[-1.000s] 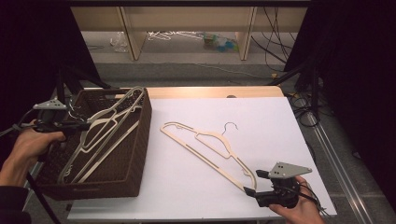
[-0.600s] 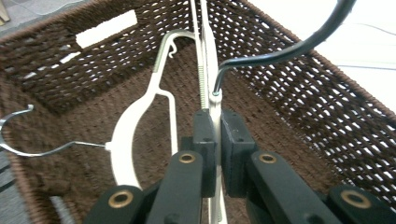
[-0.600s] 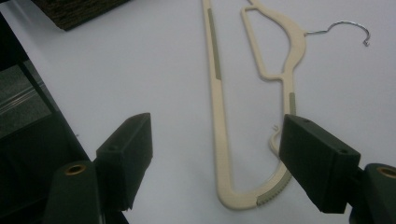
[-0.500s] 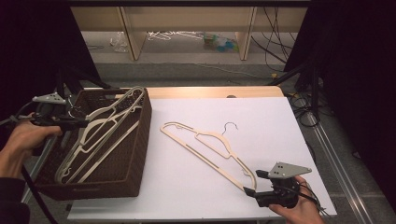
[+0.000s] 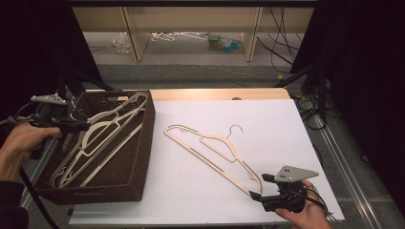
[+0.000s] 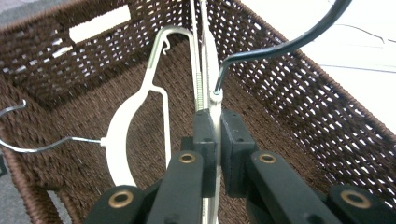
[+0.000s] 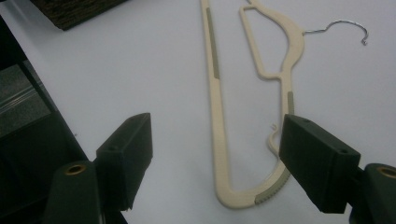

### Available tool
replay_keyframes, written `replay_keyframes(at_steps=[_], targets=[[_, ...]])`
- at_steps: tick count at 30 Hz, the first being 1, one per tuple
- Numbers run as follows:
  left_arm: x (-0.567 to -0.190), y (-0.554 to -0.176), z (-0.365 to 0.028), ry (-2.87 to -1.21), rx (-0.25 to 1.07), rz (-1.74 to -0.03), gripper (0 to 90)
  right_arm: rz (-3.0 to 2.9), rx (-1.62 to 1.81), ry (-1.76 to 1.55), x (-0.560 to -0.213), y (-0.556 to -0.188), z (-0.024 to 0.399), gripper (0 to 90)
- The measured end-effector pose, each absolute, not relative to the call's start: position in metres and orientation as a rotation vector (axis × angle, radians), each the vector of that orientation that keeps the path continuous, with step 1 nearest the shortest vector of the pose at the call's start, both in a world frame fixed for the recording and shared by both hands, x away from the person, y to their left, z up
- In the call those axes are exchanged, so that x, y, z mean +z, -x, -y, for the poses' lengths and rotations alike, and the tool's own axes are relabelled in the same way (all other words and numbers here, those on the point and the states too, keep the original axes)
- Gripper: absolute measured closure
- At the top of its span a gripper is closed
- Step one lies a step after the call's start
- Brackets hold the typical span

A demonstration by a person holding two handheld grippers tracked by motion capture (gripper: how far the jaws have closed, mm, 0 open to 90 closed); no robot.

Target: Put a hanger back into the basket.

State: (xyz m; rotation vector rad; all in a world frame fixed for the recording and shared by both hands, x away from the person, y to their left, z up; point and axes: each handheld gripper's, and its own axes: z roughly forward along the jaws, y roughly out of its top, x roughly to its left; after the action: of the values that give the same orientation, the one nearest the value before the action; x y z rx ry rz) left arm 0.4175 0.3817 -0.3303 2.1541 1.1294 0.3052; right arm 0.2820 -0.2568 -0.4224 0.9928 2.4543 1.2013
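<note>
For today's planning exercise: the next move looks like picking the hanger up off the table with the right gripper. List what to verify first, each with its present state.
1. Right gripper jaws open: ok.
2. Hanger on the table lies flat, free of other things: ok.
3. Its near end sits between the right jaws: ok.
4. Left gripper shut on a hanger in the basket: ok.
5. Room in the basket for another: cannot tell.

Beyond the white table (image 5: 267,114), wooden shelving (image 5: 191,28) stands on grey floor (image 5: 200,69) between black curtains (image 5: 363,71).
</note>
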Motion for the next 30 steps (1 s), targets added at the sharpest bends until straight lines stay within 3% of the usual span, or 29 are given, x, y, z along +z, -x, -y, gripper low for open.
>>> replay_keyframes(at_steps=[9,20,22,23,30], targets=[[-0.356,-0.428,-0.375,-2.142,0.274,-1.178,85.3,-2.453,1.201,-0.993,-0.423,-0.282,0.257,27.0],[-0.380,-0.436,-0.383,-2.070,0.438,-1.373,79.0,-2.457,1.199,-0.997,-0.423,-0.282,0.257,27.0],[-0.383,-0.436,-0.386,-2.054,0.477,-1.408,75.7,-2.458,1.199,-0.997,-0.423,-0.282,0.257,26.9],[-0.383,-0.435,-0.389,-2.029,0.504,-1.452,67.6,-2.458,1.200,-0.992,-0.423,-0.282,0.257,26.9],[-0.378,-0.427,-0.396,-2.009,0.552,-1.471,61.6,-2.460,1.198,-0.998,-0.423,-0.282,0.256,26.9]])
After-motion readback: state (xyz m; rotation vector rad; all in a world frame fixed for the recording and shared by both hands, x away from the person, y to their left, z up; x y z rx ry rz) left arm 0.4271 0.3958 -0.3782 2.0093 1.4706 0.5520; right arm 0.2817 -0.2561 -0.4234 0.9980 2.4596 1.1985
